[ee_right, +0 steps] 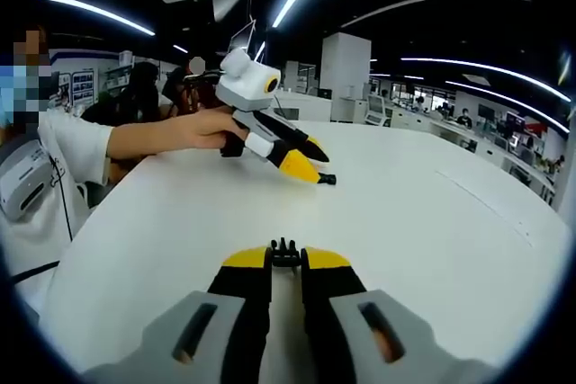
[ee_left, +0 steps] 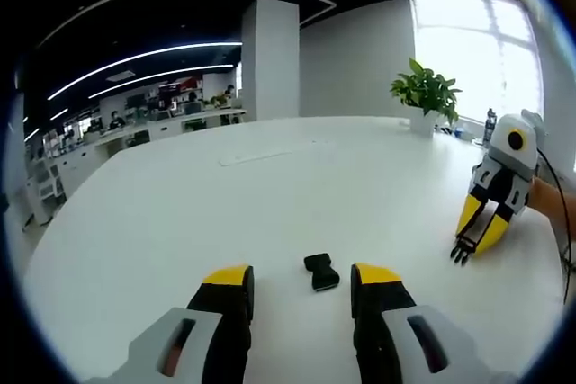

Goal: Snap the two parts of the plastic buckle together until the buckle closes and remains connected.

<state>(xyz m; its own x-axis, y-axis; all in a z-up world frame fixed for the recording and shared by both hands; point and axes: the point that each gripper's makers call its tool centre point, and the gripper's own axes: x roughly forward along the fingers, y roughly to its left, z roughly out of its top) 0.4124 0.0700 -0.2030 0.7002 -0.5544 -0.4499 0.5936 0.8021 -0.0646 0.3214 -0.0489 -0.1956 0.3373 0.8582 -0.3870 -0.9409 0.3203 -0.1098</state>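
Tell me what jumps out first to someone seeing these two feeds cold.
The yellow-tipped left tongs stand open around a small black buckle part lying on the big white table. To the right in the left gripper view, the right tongs are shut on the pronged buckle part, tips near the table. A potted plant stands at the table's far edge by the bright window.

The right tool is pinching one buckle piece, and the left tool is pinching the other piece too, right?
Not quite. The right tool is pinching one buckle piece, but the left tool is open. In the left gripper view the other buckle piece lies loose on the white table between its jaws, not pinched.
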